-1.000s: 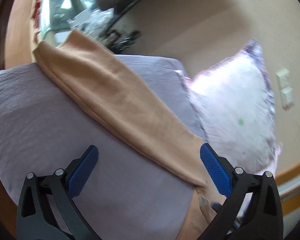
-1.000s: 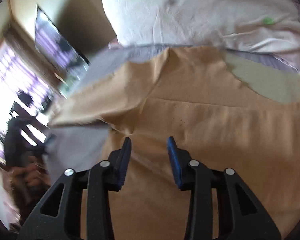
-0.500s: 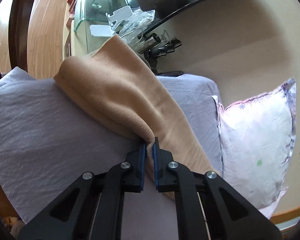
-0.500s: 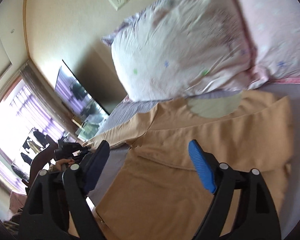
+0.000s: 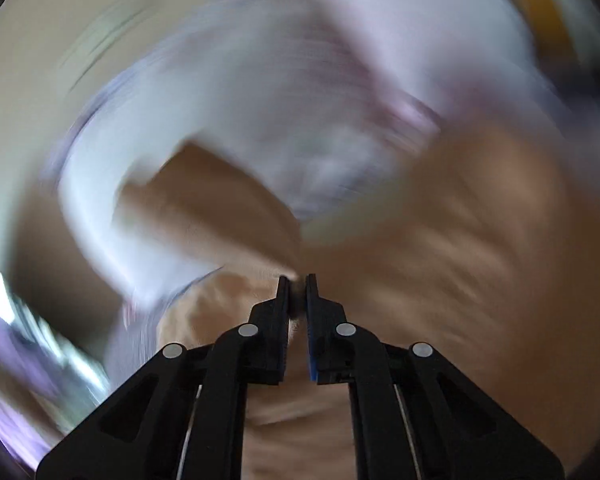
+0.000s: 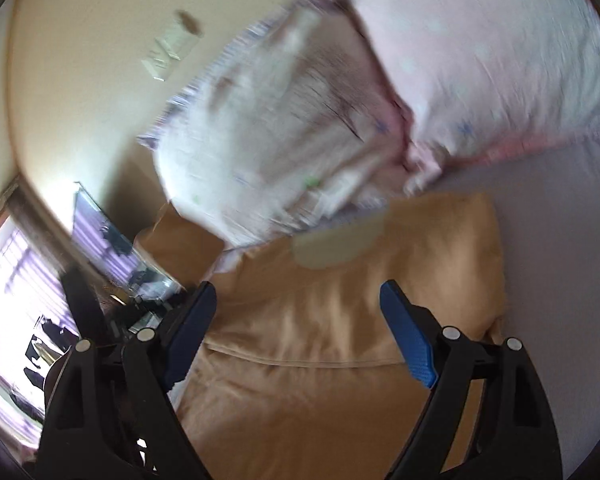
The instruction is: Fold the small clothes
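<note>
A tan garment [image 6: 340,344] lies on the lilac bed sheet [image 6: 548,216], its neck opening [image 6: 332,248] toward the pillows. My right gripper [image 6: 300,300] is open and empty, hovering above the garment's upper body. In the left wrist view the picture is heavily blurred; my left gripper [image 5: 298,280] is shut on a fold of the tan garment [image 5: 460,232], held over the rest of the cloth.
Two pale pillows [image 6: 480,60] lean at the head of the bed against a beige wall with a switch plate [image 6: 172,48]. A TV screen [image 6: 96,232] and a bright window [image 6: 8,280] are at the left.
My left gripper, shut on the garment's sleeve, has swung fast toward the pillows, carrying the cloth over the body. My right gripper stayed open and shifted slightly closer to the garment.
</note>
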Tool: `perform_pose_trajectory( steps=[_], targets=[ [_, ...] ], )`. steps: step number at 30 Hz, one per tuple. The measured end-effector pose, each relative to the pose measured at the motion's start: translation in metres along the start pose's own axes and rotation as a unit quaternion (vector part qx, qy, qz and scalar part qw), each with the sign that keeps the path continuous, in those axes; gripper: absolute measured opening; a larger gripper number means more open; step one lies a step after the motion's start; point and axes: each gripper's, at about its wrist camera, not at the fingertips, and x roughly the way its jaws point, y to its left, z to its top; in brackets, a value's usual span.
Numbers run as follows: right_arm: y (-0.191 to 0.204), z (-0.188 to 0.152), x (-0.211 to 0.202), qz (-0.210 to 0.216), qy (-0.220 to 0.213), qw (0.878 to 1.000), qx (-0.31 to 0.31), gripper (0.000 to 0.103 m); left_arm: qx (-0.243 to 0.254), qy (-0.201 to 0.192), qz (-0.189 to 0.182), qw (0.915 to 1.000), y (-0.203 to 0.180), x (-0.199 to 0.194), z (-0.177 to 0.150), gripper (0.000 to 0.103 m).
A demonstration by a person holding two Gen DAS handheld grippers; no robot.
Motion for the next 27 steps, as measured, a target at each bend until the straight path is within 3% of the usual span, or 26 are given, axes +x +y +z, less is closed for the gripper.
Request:
perform_pose_trajectory(
  steps=[2,4,6,9,14,16,18,20,23,25,26,27],
  targets=[
    [-0.019,0.000,0.013,-0.023,0.026,0.999,0.021,0.078,0.111,-0.004,0.027,0.9934,-0.066,0.003,-0.010,0.010],
    [-0.034,-0.001,0.019,-0.024,0.045,0.998,0.043,0.066,0.133,-0.012,0.034,0.9905,-0.082,-0.005,-0.023,0.013],
    [-0.043,-0.001,0.024,-0.037,0.059,0.997,0.045,0.058,0.123,-0.022,0.038,0.9914,-0.077,-0.023,-0.037,0.020],
    [-0.046,-0.001,0.044,-0.062,0.084,0.994,0.030,0.045,0.080,-0.030,0.026,0.9960,-0.050,-0.050,-0.055,0.055],
    [-0.040,-0.005,0.079,-0.069,0.131,0.989,0.016,0.037,0.034,0.018,0.013,0.9992,-0.017,-0.053,-0.082,0.057],
    [-0.033,-0.012,0.088,-0.070,0.152,0.986,0.003,0.018,0.021,0.040,0.017,0.9989,-0.006,-0.049,-0.093,0.057],
    [-0.018,-0.021,0.089,-0.075,0.154,0.984,-0.046,0.005,0.012,0.057,0.016,0.9982,0.000,-0.041,-0.100,0.057],
    [-0.006,-0.022,0.080,-0.077,0.130,0.986,-0.071,0.004,-0.003,0.058,0.009,0.9983,0.003,-0.041,-0.105,0.058],
    [-0.002,0.002,0.042,-0.099,0.033,0.992,-0.070,0.004,-0.014,0.061,0.004,0.9980,0.005,-0.040,-0.103,0.058],
    [-0.010,0.017,0.018,-0.140,-0.030,0.988,-0.059,0.004,-0.013,0.061,0.010,0.9980,0.003,-0.041,-0.103,0.058],
    [-0.021,0.021,0.007,-0.180,-0.057,0.981,-0.050,0.004,-0.012,0.060,0.011,0.9981,0.001,-0.041,-0.104,0.058],
    [-0.030,0.022,0.007,-0.204,-0.052,0.976,-0.048,0.006,-0.013,0.059,0.011,0.9981,0.001,-0.042,-0.104,0.058]
  ],
)
